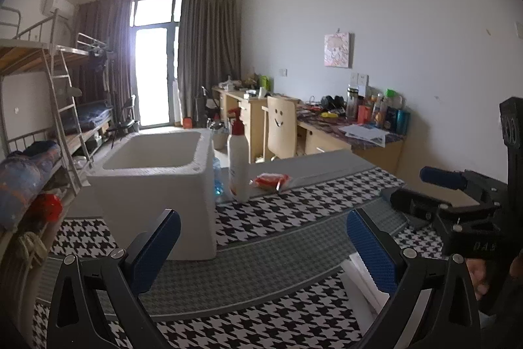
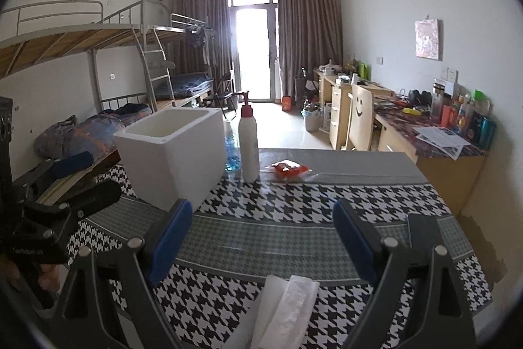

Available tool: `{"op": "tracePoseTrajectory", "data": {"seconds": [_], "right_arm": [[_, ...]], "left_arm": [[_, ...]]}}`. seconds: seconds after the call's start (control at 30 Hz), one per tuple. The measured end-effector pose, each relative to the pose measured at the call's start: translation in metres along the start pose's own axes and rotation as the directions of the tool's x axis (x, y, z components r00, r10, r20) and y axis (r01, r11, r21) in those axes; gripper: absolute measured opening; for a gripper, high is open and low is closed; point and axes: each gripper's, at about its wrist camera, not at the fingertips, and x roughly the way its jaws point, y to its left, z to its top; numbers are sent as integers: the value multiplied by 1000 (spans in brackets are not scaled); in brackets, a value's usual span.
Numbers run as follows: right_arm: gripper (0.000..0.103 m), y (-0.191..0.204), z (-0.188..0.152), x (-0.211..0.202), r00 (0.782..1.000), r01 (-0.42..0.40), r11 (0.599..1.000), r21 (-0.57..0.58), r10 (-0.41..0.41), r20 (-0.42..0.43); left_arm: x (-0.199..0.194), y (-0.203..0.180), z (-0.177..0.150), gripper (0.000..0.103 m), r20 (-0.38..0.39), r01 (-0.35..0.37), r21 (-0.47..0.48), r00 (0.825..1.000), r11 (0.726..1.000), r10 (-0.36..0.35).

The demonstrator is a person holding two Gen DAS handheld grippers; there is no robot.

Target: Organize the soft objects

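Tissue pack (image 2: pixel 287 306), soft and white, lies on the checked cloth (image 2: pixel 327 195) just under your right gripper (image 2: pixel 261 237); the picture's bottom edge cuts it off. Your right gripper's jaws stand wide, holding nothing. Your left gripper (image 1: pixel 261 251) is wide too, empty. Ahead sit a white foam box (image 2: pixel 170 152), a pump bottle (image 2: pixel 248 143) and a red packet (image 2: pixel 289 170). No writing is clear enough to read.

White box (image 2: pixel 170 152), houndstooth tablecloth (image 2: pixel 327 195)
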Motion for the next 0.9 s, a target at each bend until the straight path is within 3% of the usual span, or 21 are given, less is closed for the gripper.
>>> {"op": "tracePoseTrajectory", "data": {"seconds": [0.3, 0.9], "right_arm": [[91, -16, -15, -3, 999, 41, 999, 32, -41, -5], [90, -36, -51, 5, 991, 88, 994, 63, -81, -104]], "left_arm": [[6, -12, -9, 102, -15, 30, 22, 999, 999, -30], [30, -25, -36, 102, -104, 86, 13, 991, 996, -84]]}}
